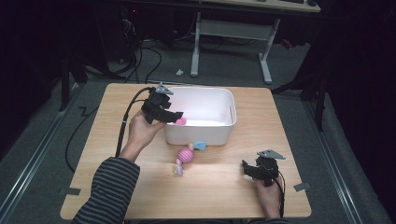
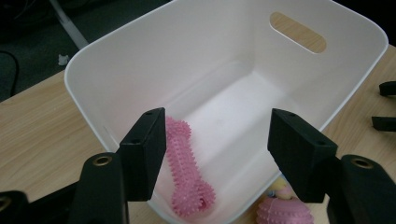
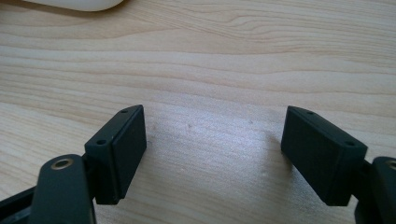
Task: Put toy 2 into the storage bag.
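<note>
Jaws of the left gripper [image 2: 217, 151] hang spread above the near left rim of the white bin [image 2: 140, 60], the pink spiky bone toy [image 2: 187, 172] lying loose inside, while the right gripper [image 3: 212, 154], well clear of the bin, gapes over bare table [image 3: 210, 70].

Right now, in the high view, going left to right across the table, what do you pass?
Left gripper over the near left corner of the white bin → striped pink toy on the table in front of the bin → right gripper, jaws open over bare wood.
</note>
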